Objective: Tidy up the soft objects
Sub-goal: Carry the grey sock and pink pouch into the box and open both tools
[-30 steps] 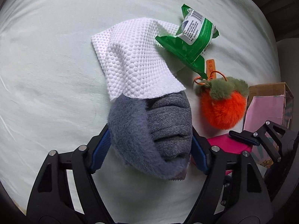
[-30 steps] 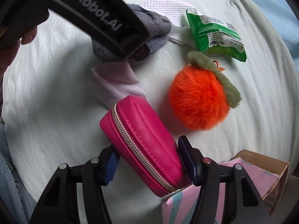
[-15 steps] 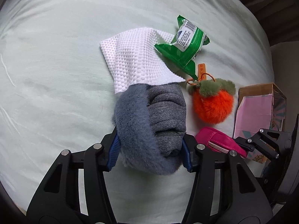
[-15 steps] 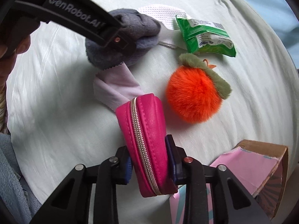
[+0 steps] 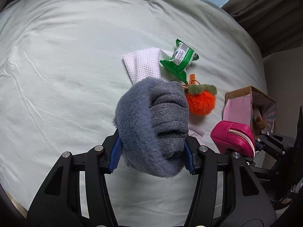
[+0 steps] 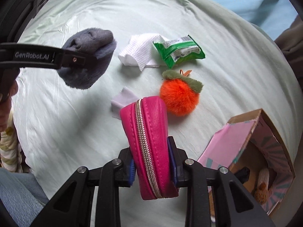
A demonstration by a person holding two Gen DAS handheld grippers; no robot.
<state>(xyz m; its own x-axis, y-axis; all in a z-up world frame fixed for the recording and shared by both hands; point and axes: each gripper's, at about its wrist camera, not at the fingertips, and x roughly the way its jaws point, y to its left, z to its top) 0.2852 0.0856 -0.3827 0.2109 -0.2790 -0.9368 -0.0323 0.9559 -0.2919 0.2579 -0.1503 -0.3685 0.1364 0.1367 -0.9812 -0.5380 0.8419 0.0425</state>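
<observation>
Two grippers, one thing clamped in each. Left gripper (image 5: 152,156): blue pads pressed into both sides of one grey plush bundle (image 5: 151,126), lifted clear of the pale green bedsheet (image 5: 66,66), long axis running forward along the fingers, rounded end pointing away from the camera. Right gripper (image 6: 153,169): jaws nearly together, squeezing one pink zip pouch (image 6: 149,141) on its flat sides — zipper uppermost, long axis along the fingers, far end tipped toward the middle of the sheet, near end poking back past the pads. Left lying on the sheet: one white waffle cloth (image 6: 140,54), one green wipes packet (image 6: 179,50) overlapping the cloth's right edge, one orange pompom with a green cap (image 6: 179,96) just beside the pouch's far end, one lilac cloth (image 6: 123,102) partly hidden behind the pouch. At the sheet's right edge, one open cardboard box (image 6: 251,151) with a pink lining — something furry inside, too unclear to name.
</observation>
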